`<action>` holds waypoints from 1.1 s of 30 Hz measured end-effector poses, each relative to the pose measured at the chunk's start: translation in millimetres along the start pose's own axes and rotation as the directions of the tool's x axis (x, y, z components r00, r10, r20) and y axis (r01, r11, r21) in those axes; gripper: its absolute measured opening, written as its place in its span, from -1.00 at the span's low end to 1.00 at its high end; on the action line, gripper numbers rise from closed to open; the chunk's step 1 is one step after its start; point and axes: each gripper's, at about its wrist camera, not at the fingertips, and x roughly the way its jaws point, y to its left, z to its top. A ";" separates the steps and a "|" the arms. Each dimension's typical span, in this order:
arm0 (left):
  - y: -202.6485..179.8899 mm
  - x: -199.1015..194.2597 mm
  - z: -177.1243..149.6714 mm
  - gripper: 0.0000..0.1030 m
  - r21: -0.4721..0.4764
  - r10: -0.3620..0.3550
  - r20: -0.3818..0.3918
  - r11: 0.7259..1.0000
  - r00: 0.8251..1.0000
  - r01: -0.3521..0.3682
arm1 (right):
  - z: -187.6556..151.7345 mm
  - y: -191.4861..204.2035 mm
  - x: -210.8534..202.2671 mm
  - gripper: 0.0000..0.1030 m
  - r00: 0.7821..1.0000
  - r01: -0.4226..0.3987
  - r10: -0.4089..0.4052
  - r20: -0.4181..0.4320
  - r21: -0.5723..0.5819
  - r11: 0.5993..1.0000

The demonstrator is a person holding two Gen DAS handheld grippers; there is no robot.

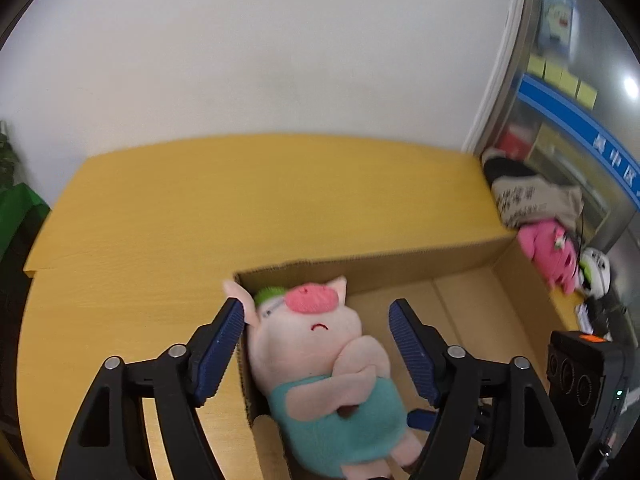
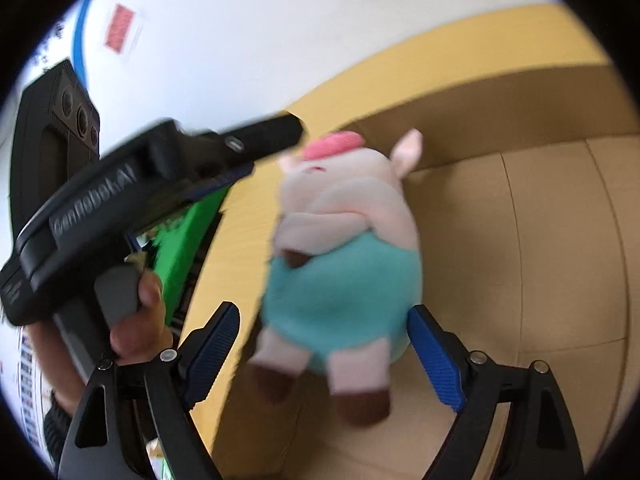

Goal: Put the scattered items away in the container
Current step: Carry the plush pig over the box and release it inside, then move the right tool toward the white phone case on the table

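A plush pig (image 1: 328, 364) in teal trousers lies in the near left corner of the open cardboard box (image 1: 404, 260), head against the box wall. My left gripper (image 1: 320, 344) is open, its blue pads either side of the pig with gaps on both sides. In the right wrist view the pig (image 2: 344, 264) is between the pads of my right gripper (image 2: 324, 356), which is open too; its right pad is close to the teal trousers. The box floor (image 2: 552, 240) is bare to the right. The left gripper's body (image 2: 132, 196) shows at upper left there.
The box stands on a yellow wooden table (image 1: 200, 216) against a white wall. Beyond the box's right end lie a pink plush (image 1: 550, 252), a printed fabric item (image 1: 528, 200) and a black-and-white toy (image 1: 598, 272). A green object (image 1: 16, 208) stands left of the table.
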 end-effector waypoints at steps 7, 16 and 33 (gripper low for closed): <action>-28.1 -70.1 -59.2 0.71 0.091 -0.003 0.041 0.996 0.999 -0.001 | -31.3 19.0 -83.6 0.69 0.998 -0.047 0.039 -0.044 -0.191 0.981; -65.4 -67.7 -164.5 0.72 0.154 -0.024 -0.137 0.987 0.990 0.045 | -133.8 -86.3 -207.3 0.69 0.979 0.203 -0.202 0.023 -0.174 0.963; -80.1 -72.7 -218.1 0.67 -0.018 -0.012 -0.203 1.000 0.979 0.008 | -152.4 -131.6 -241.6 0.69 0.937 0.348 -0.342 0.064 -0.216 0.912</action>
